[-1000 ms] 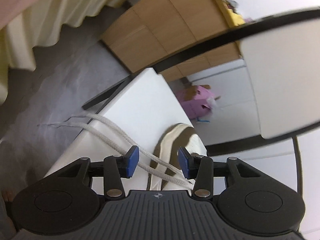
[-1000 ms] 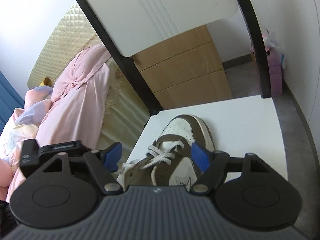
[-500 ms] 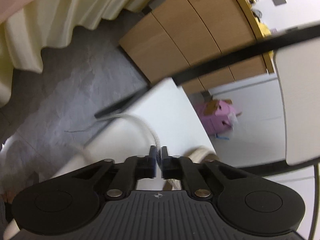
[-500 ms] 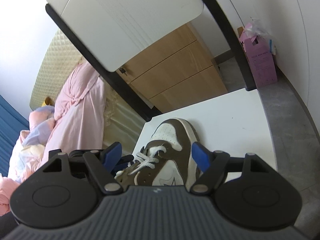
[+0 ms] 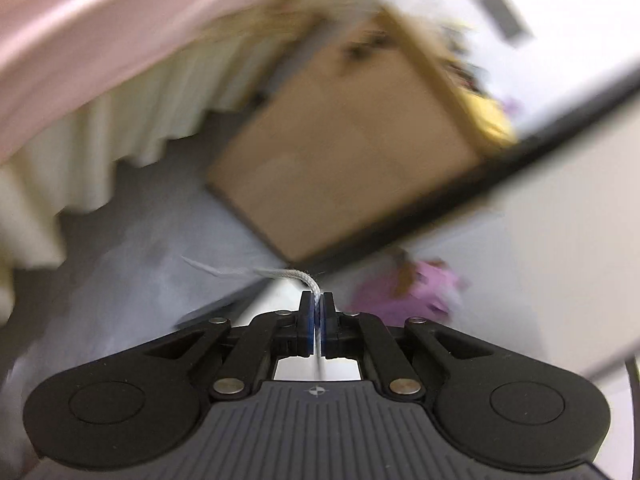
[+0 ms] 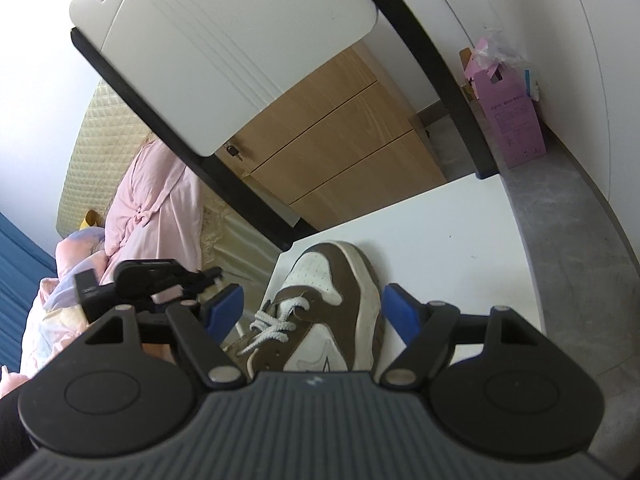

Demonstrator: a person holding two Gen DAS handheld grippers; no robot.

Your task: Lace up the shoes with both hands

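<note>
1. Writing: the pink box, far beyond the shoe against the wall, carries printed lines too small to read. The shoe's side bears a white pointed mark, partly hidden; no brand can be told.
2. The shoe, brown and white, lies on the white worktop, toe pointing away, near the worktop's left edge.
3. Right gripper: its blue fingers stand spread wide on either side of the shoe, grasping nothing.
4. Left gripper: its fingers are clenched on the white lace, whose frayed end trails leftward.
5. Only the right wrist view shows the shoe, its crossed laces and the left gripper's black body left of the shoe.
6. Only the left wrist view, blurred, shows the pinched lace end close up.
</note>
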